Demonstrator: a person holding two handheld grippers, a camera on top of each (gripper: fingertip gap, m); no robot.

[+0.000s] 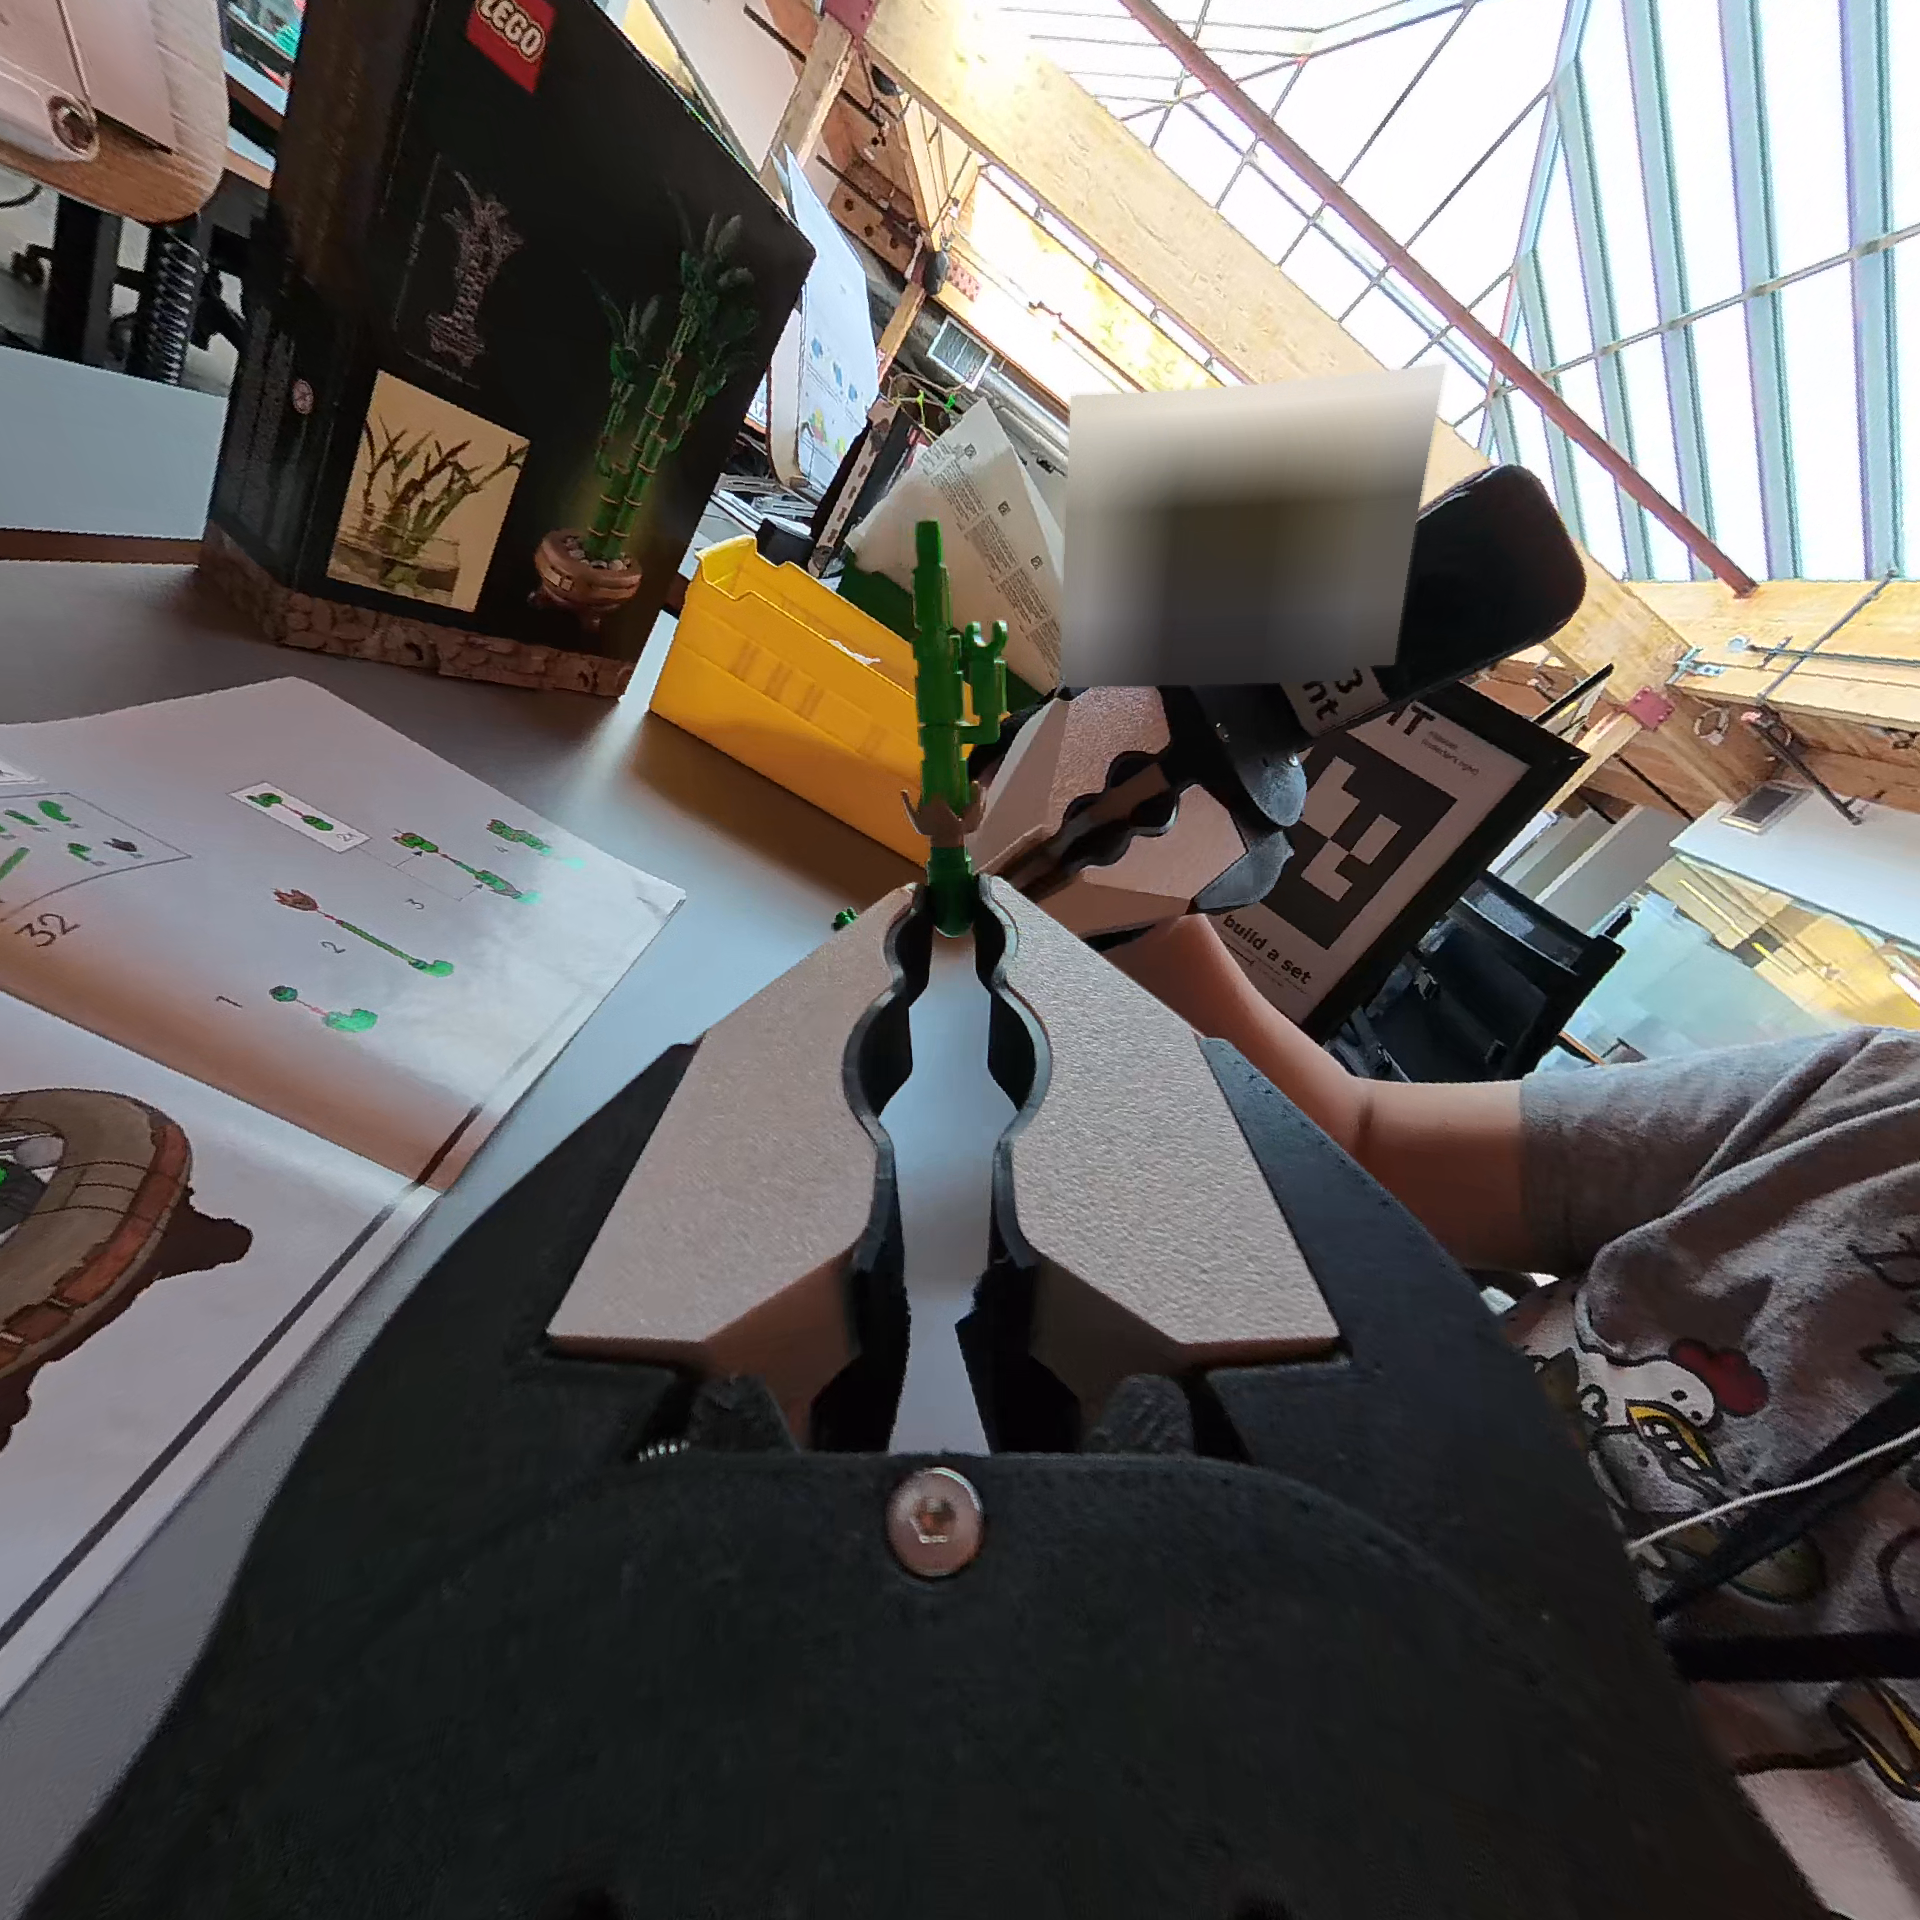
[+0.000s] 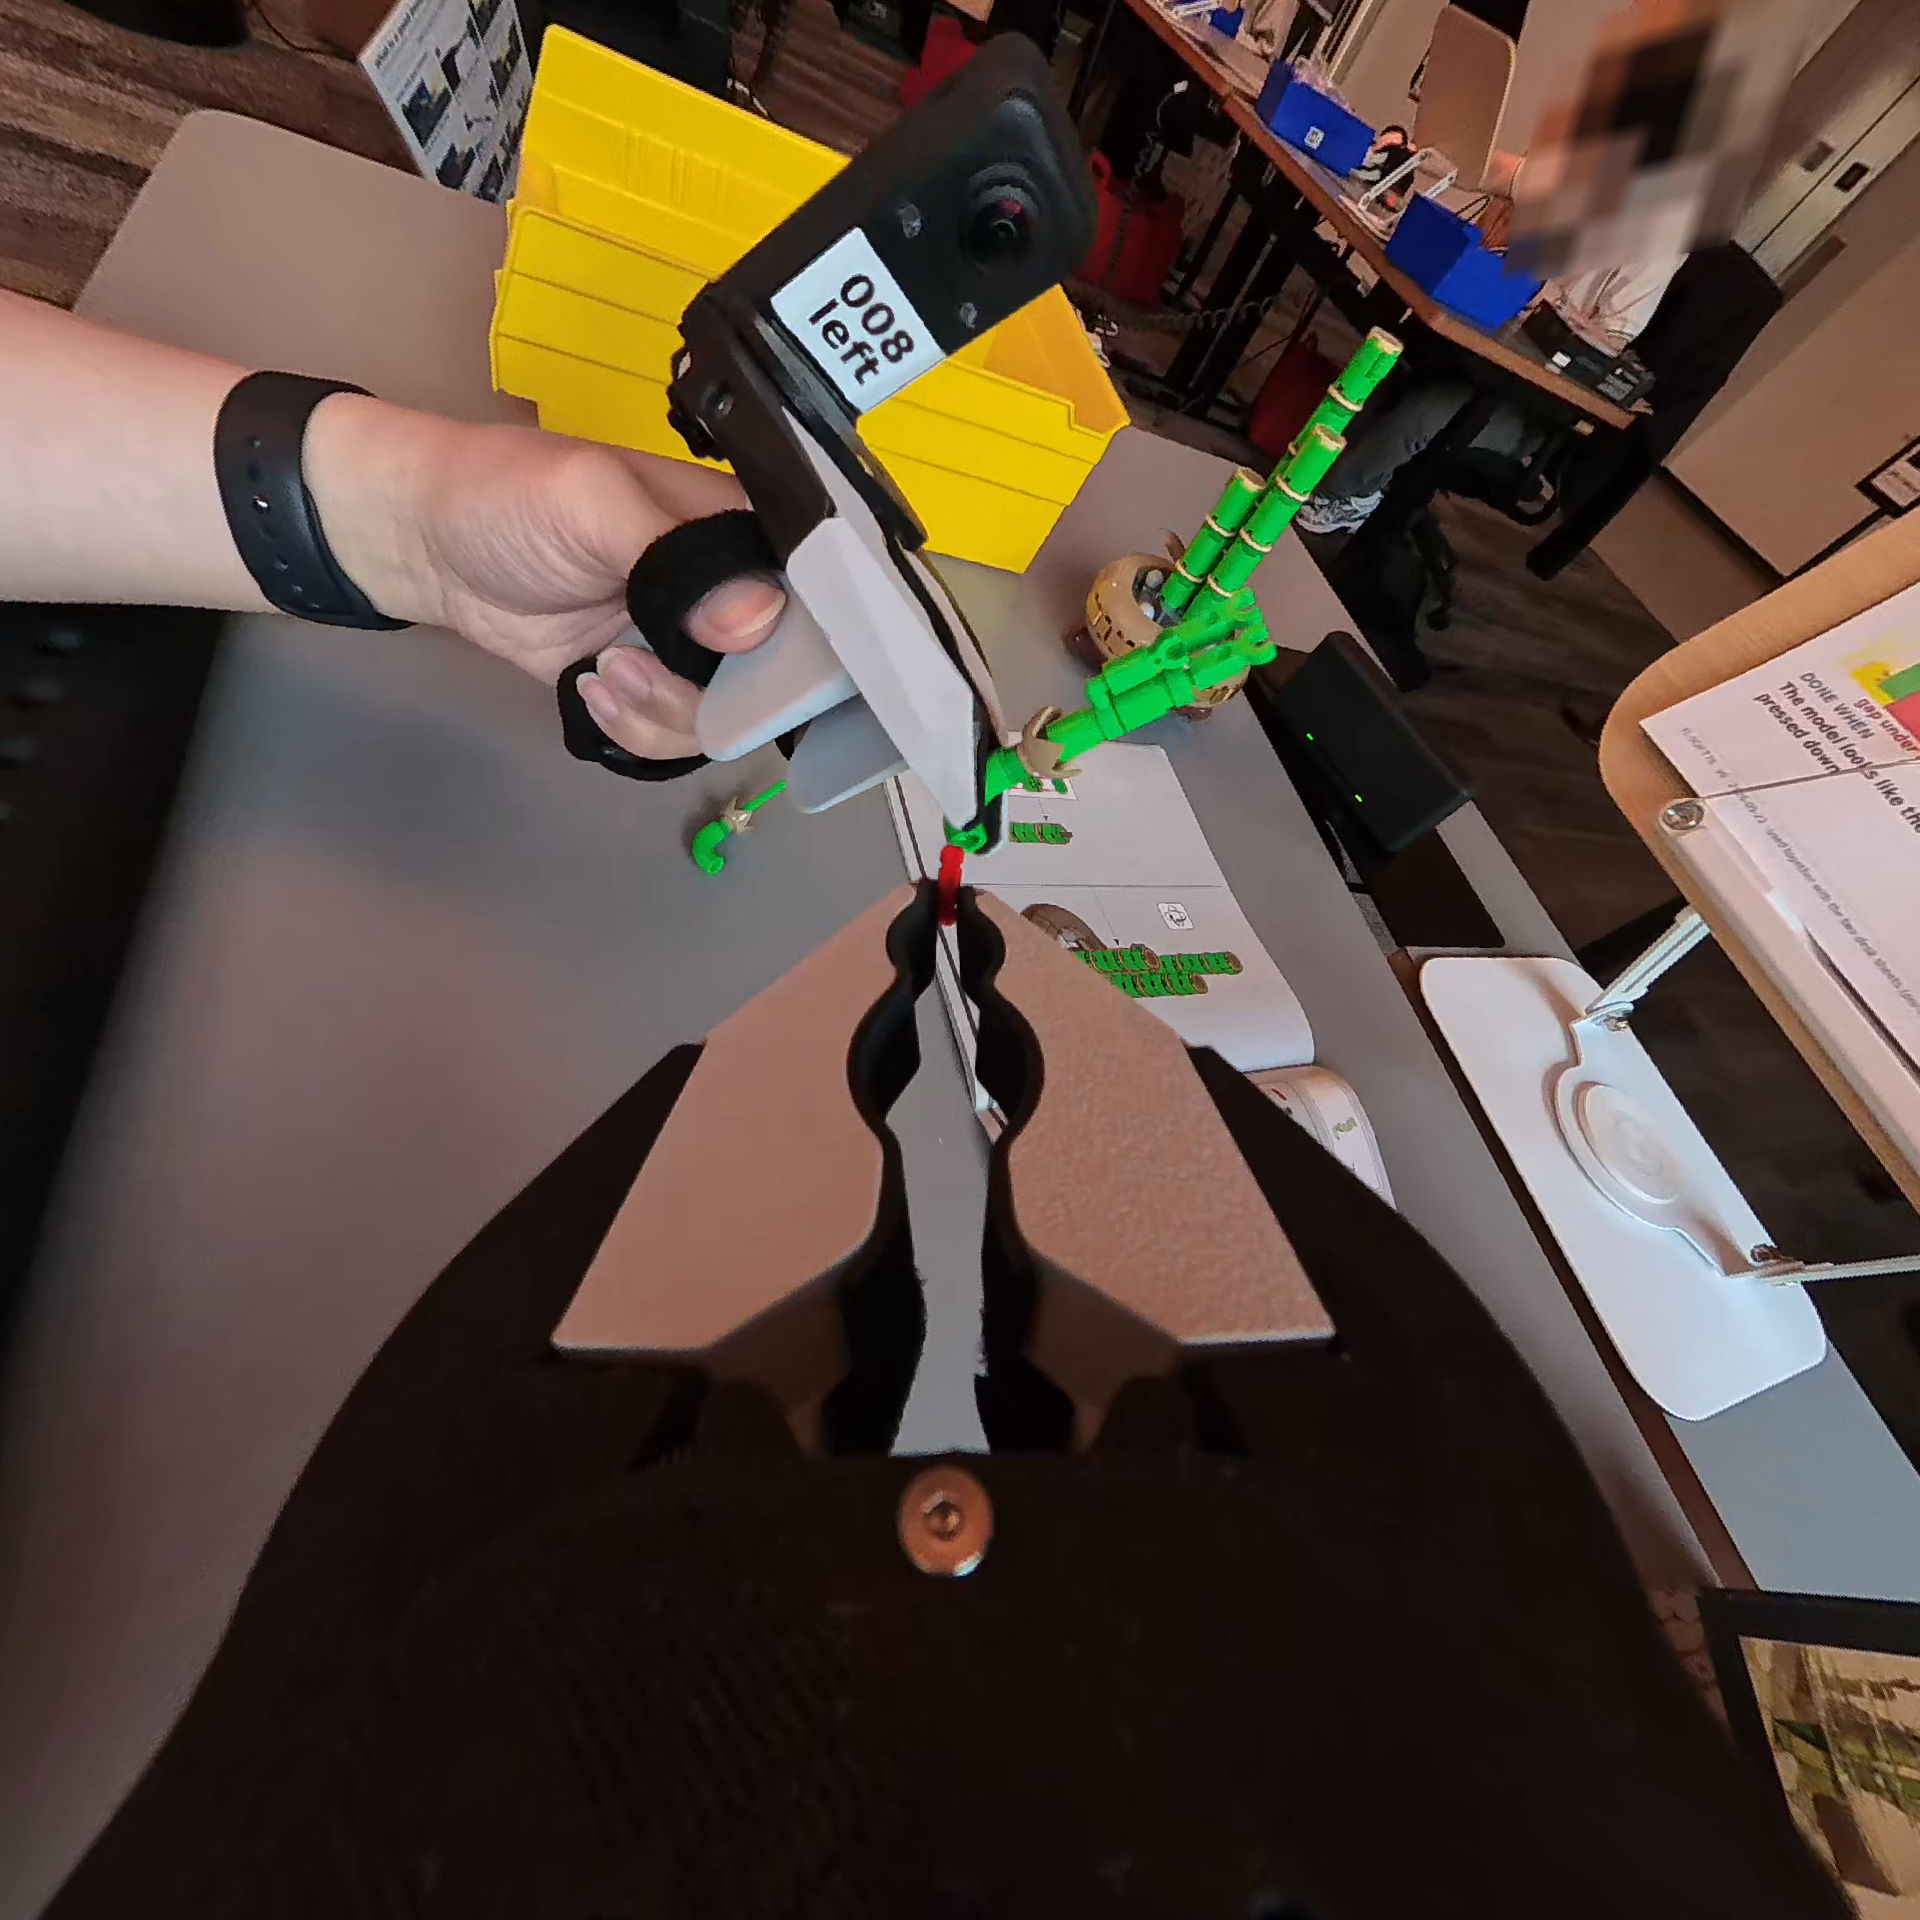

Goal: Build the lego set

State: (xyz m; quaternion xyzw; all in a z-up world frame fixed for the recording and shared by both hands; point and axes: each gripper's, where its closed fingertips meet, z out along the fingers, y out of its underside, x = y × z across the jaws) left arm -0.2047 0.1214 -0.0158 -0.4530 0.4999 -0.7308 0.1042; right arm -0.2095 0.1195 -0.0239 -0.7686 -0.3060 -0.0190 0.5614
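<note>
My left gripper [image 1: 948, 906] is shut on the base of a green lego stem [image 1: 948, 707] with a tan collar, holding it upright above the table. In the right wrist view the left gripper [image 2: 971, 826] holds that green stem [image 2: 1132, 696] pointing right. My right gripper [image 2: 948, 902] is shut on a small red piece [image 2: 949, 878], just below the stem's lower end. The right gripper also shows in the left wrist view [image 1: 997, 821] behind the stem. The bamboo model in its tan pot [image 2: 1236, 530] stands beyond. A small green hooked piece [image 2: 727, 826] lies on the table.
The open instruction booklet [image 1: 312, 935] lies on the grey table; it shows in the right wrist view [image 2: 1122, 914] too. The dark lego box [image 1: 499, 343] stands at the back. A yellow bin [image 2: 727, 260] sits behind the grippers. A white stand base [image 2: 1621, 1174] sits on the right. Less than 4 cm separates the two grippers' tips.
</note>
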